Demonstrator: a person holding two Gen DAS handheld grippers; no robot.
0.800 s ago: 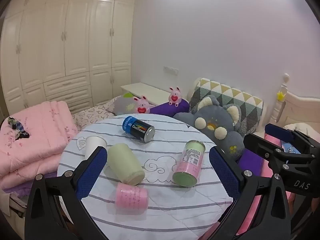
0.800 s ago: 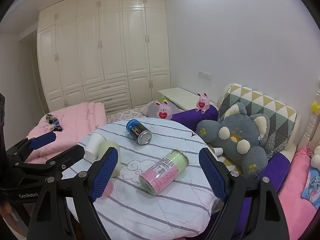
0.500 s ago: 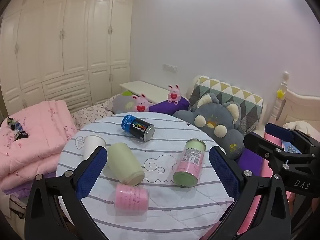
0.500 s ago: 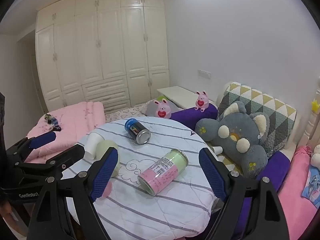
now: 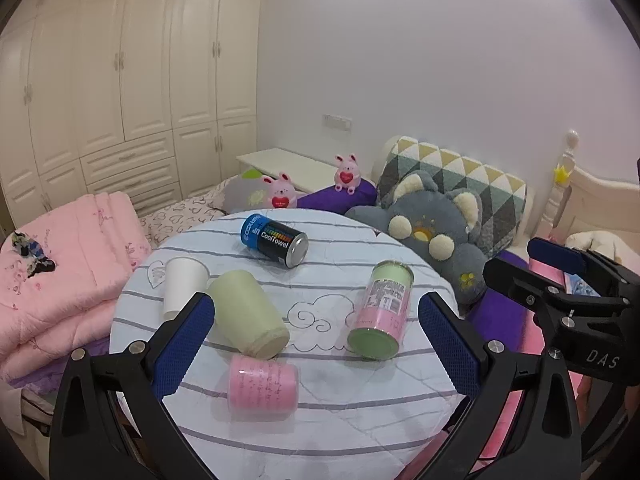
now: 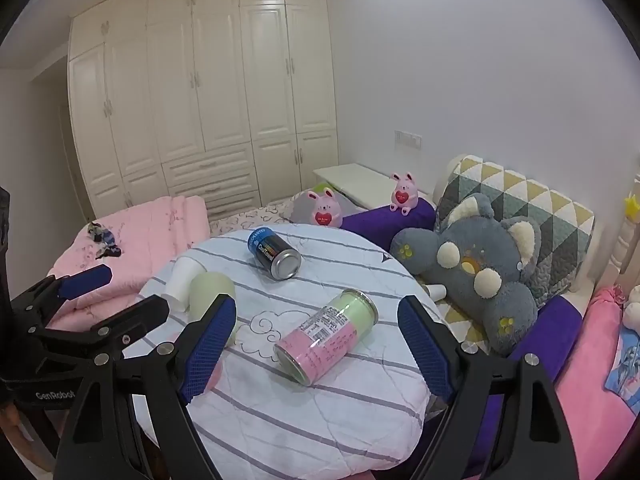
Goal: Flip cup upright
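- The pale green cup (image 5: 247, 312) is lying on its side at the left part of the round counter (image 5: 340, 412), between the white paper cup (image 5: 182, 286) and the pink cup (image 5: 264, 386); its wide end is pointing toward the camera, and I cannot tell if anything is inside.
- The white paper cup is resting just beside the green one, wider end toward the far side; whether it is tilted or fully on its side I cannot tell.
- The pink cup is lying on its side just in front of the green cup, near the counter's close edge.
- A clear canister (image 5: 382, 315) with a pink and a green roll inside is lying on the right part, and a blue and black can (image 5: 274, 239) marked "CoolTowel" is lying at the far part.
- The left gripper (image 5: 316, 344) is hovering over the near edge with its fingers (image 5: 182, 344) spread wide, holding nothing.
- The right gripper (image 6: 316, 350) is also hanging wide open and empty, with the canister (image 6: 326, 340) between its fingers (image 6: 208, 344).
- In the right wrist view the pale green cup (image 6: 212, 292) is half hidden behind the finger, and the pink cup is almost fully covered; the left wrist view is showing both completely.
- A grey plush toy (image 5: 434, 236) is lying on the bed beside the counter.
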